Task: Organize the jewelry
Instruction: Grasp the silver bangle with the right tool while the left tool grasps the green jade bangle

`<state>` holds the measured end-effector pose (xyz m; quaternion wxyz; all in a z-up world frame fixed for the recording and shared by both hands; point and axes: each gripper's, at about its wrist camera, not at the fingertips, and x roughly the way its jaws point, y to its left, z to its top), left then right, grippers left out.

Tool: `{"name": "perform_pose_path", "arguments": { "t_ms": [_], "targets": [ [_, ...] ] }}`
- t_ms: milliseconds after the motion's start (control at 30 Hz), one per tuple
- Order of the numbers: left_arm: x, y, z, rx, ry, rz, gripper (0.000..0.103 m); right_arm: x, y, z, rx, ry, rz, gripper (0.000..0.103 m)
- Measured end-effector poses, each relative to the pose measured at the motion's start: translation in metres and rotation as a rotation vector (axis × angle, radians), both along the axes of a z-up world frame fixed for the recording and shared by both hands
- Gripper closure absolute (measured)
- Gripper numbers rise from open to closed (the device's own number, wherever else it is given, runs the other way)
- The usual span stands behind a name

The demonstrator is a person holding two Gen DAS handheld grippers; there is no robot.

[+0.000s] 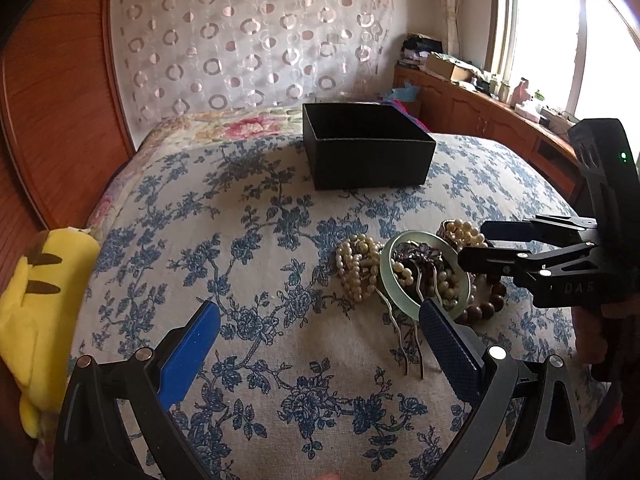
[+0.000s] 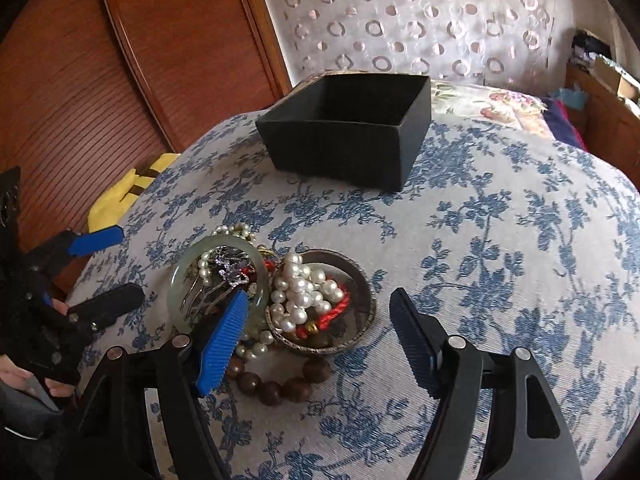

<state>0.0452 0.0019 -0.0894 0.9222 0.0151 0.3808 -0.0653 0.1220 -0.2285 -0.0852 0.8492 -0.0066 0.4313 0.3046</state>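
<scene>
Right tongs (image 2: 316,340) are spread, straddling the metal bowl (image 2: 360,280) of pearls (image 2: 298,292) at lower centre, pinching nothing. Left tongs (image 1: 320,340) are spread and empty. The hair fork (image 1: 412,340) lies beside the jade bangle (image 1: 386,272), prongs toward the lower frame edge, long axis near vertical. Wooden beads (image 2: 280,388) curve below. All rest on the blue-floral bedspread (image 2: 500,260). Farther, upper centre: open black box (image 2: 348,148), then the circle-patterned curtain (image 1: 248,40).

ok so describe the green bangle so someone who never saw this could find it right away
On the blue-flowered bedspread, in front of the open black box, lies a heap of jewelry. The green bangle sits at the heap's left side, beside a small metal bowl of pearls. It is the only smooth, pale green solid ring; everything around it is strung beads or a hair comb.
</scene>
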Motion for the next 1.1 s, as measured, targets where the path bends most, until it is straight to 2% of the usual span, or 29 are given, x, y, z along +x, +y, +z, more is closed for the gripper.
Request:
{"name": "perform_pose_path", "arguments": {
  "t_ms": [100, 133, 400, 700, 933, 1100],
  "targets": [
    [0.001, -0.001, -0.002, 0.001, 0.010, -0.007, 0.007, 0.000, 0.001, 0.000, 0.004, 0.001, 0.009, 0.036],
    [0.002, -0.001, -0.003, 0.000, 0.012, -0.010, 0.007, 0.000, 0.000, 0.000, 0.005, 0.001, 0.009, 0.044],
    [0.006, -0.011, -0.009, 0.010, 0.033, -0.037, 0.007, -0.005, -0.011, 0.007, 0.011, -0.020, 0.019, 0.044],
    [0.018, -0.033, -0.006, 0.045, 0.025, -0.117, 0.007, -0.013, -0.031, 0.029, 0.024, -0.099, -0.015, 0.044],
    [0.030, -0.050, -0.011, 0.060, 0.048, -0.185, 0.007, -0.014, -0.048, 0.034, 0.015, -0.114, -0.045, 0.044],
    [0.035, -0.065, -0.012, 0.108, 0.049, -0.229, 0.012, -0.014, -0.055, 0.034, 0.020, -0.115, -0.060, 0.044]
  ]
}}
